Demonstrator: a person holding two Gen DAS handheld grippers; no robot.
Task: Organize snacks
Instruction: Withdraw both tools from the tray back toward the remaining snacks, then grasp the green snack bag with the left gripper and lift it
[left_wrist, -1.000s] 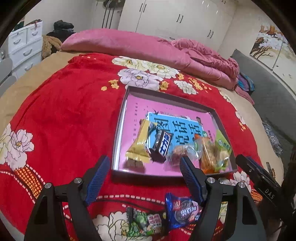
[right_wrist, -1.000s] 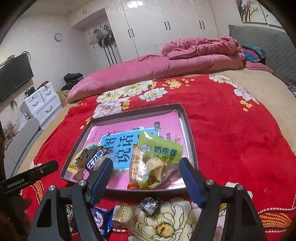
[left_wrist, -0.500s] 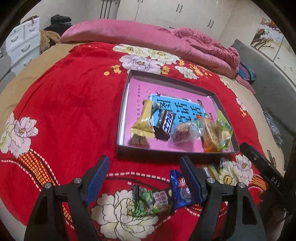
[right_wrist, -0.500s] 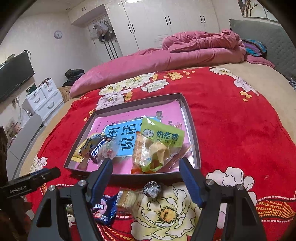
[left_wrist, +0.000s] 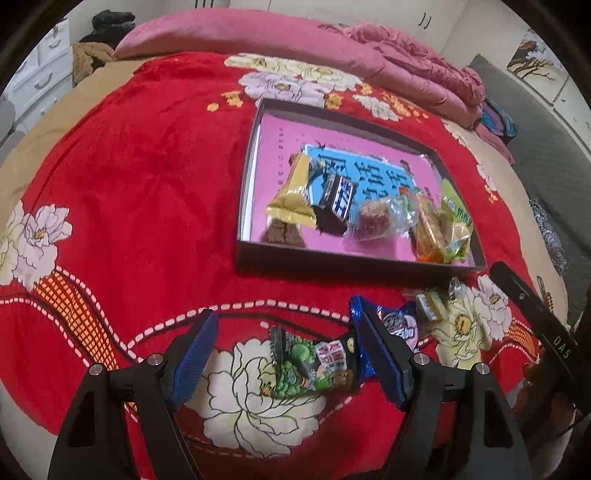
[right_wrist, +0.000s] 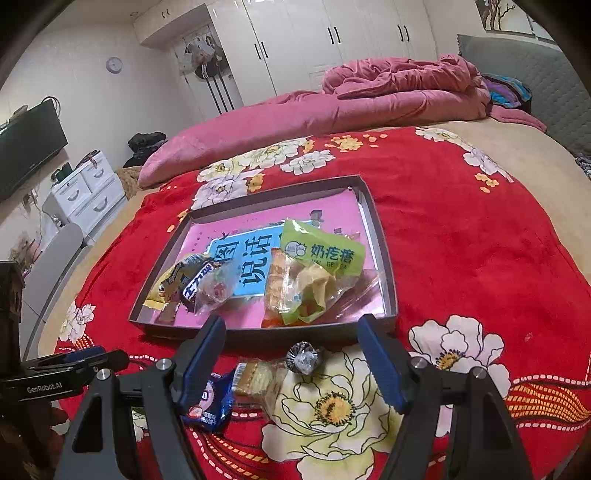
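**Q:** Left wrist view first: where are the snacks?

**Me:** Several already lie in the shallow dark tray (left_wrist: 243, 206) on the red flowered blanket (left_wrist: 140, 177): a gold packet (left_wrist: 293, 199), a dark chocolate bar (left_wrist: 338, 201), a clear-wrapped round cake (left_wrist: 373, 221) and a green and orange bag (left_wrist: 443, 230). Four are not yet in. A green pea packet (left_wrist: 314, 363) lies on the blanket between the spread fingers of my left claw (left_wrist: 286, 360), which grips nothing. Just to its right sits a blue cookie packet (left_wrist: 397, 325), partly behind my right-hand finger, with a small clear-wrapped biscuit (left_wrist: 428, 306) beyond it.

**Q:** And the right wrist view?

**Me:** My right claw (right_wrist: 291, 363) is also spread wide and empty. Between its fingers lie the same biscuit (right_wrist: 258, 376) and a small foil-wrapped sweet (right_wrist: 302, 360), both just in front of the tray's near wall (right_wrist: 258, 334). The blue cookie packet (right_wrist: 210, 400) is beside my left-hand finger.

**Q:** What could go wrong?

**Me:** I judge the pea packet is my next pick. It lies flat on soft plush, so my fingers may sink in and pinch blanket, or slide off the slick wrapper. The blue packet touches or nearly touches it, so closing could drag that along. My two claws work close together and could knock each other.
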